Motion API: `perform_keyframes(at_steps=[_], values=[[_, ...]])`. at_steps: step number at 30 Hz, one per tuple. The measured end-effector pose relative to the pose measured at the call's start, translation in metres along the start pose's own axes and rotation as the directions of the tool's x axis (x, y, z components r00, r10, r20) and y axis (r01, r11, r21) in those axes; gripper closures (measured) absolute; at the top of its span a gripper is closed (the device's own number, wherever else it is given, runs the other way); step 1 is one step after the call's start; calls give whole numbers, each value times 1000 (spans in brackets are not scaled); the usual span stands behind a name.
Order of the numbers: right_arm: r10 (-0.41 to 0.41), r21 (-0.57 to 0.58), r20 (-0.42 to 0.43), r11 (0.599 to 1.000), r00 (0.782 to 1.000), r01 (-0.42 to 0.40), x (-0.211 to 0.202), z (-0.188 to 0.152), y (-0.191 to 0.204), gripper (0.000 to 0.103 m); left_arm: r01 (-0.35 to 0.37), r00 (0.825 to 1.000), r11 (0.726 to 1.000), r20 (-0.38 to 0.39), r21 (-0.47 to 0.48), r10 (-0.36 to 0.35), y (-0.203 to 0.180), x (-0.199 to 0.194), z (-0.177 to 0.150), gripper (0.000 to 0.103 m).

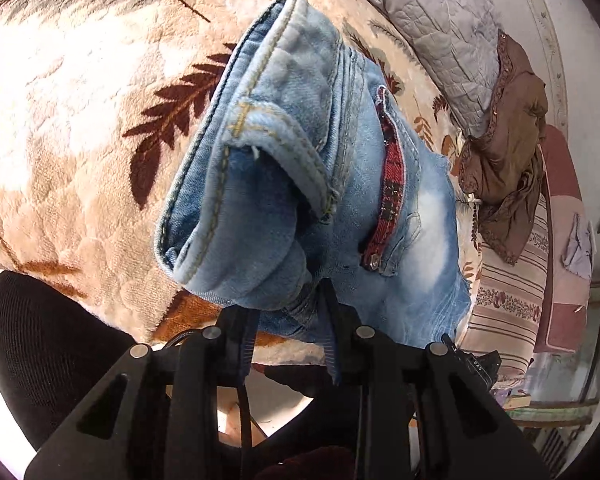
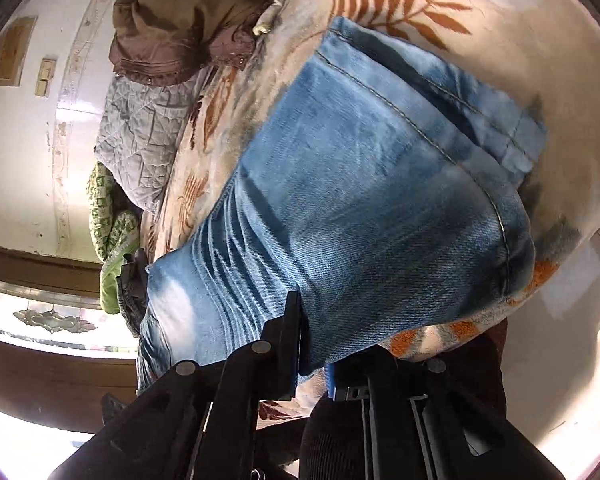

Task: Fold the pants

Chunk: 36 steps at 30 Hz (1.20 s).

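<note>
Light blue jeans (image 1: 300,160) lie bunched on a cream blanket with brown leaf prints (image 1: 80,120). Their waistband, a belt loop and a red plaid pocket trim (image 1: 392,184) face the left wrist view. My left gripper (image 1: 290,316) is shut on the near denim edge, which sits pinched between its black fingers. In the right wrist view the jeans (image 2: 360,200) show a folded leg with a hem at the top right. My right gripper (image 2: 312,354) is shut on the near fold edge, with denim filling the gap between its fingers.
A brown garment (image 1: 508,152) and a grey quilted pillow (image 1: 432,20) lie at the bed's far side. The brown garment (image 2: 188,28) and a green patterned cloth (image 2: 112,232) rest near the white wall. A person's black-clad limb (image 1: 40,352) is at the lower left.
</note>
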State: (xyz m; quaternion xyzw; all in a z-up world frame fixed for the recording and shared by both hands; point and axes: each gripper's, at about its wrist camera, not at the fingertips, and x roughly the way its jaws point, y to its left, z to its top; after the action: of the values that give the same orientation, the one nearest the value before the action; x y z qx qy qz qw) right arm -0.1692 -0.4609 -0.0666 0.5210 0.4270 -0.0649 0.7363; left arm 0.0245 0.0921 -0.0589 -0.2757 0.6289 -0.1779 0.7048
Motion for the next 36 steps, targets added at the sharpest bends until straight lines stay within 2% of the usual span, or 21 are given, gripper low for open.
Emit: perform_keyframes(at_steps=[3,5,6,8,9,10,11,13,16,20,24,25,26,27,28,29,30,32,33,34,36], values=[[-35,-16,3,999,999,35,-18,-5,4,76,27,1000,989,1,144,-27,-11,-30,-14,74],[-104,-74,26,992,994,106,-42,-9,13,69,45,999,970,13,238,-50,-14,-57,-26,57],[-140,-111,51,983,989,145,-55,-11,19,68,47,998,964,38,263,-59,-14,-71,-28,53],[-179,-194,112,961,977,198,-75,-12,39,63,17,992,957,118,289,-53,-17,-95,-23,39],[-174,-240,129,950,976,201,-79,-11,53,56,-12,986,958,162,286,-36,-20,-101,-14,34],[-153,-286,133,940,979,186,-77,-9,70,49,-43,980,959,200,279,-15,-23,-103,-3,23],[-118,-335,129,929,985,155,-70,-6,89,46,-73,974,963,224,260,13,-25,-101,11,20],[-58,-425,93,900,994,93,-42,-2,129,36,-84,980,970,193,229,39,-28,-82,42,20],[-31,-535,-16,845,999,18,29,1,190,36,-90,993,981,88,172,76,-28,-44,78,20],[-99,-644,-89,765,991,18,124,2,255,36,-129,991,981,50,142,123,-30,-20,98,21],[-175,-704,-143,710,974,24,189,-4,286,36,-51,999,994,21,102,49,-24,-13,102,21],[-202,-713,-156,700,967,31,203,-7,289,37,-40,999,994,6,100,40,-24,-9,102,22],[-215,-723,-168,691,962,28,213,-10,289,43,-39,999,995,-16,96,40,-24,-3,101,26],[-224,-747,-173,665,959,20,221,-16,290,81,-33,999,995,-36,93,37,-24,0,97,34],[-254,-787,-157,616,954,34,225,-24,291,95,-20,998,996,-59,91,25,-25,2,91,58],[-285,-823,-121,564,951,64,225,-32,294,95,-6,997,995,-77,95,13,-26,2,83,66],[-268,-839,-91,540,959,71,218,-38,298,96,-30,998,992,-54,119,37,-30,-2,74,66],[-183,-833,-50,550,982,60,194,-40,303,96,-123,992,976,20,179,121,-37,-5,62,66],[-151,-817,-29,573,988,63,190,-35,304,96,-139,990,973,20,187,137,-37,0,61,65],[-161,-802,-32,594,987,71,195,-29,299,96,-134,991,977,0,166,136,-32,8,64,64],[-245,-792,-32,597,969,125,220,-24,286,95,-93,995,991,-32,97,96,-18,16,69,63]])
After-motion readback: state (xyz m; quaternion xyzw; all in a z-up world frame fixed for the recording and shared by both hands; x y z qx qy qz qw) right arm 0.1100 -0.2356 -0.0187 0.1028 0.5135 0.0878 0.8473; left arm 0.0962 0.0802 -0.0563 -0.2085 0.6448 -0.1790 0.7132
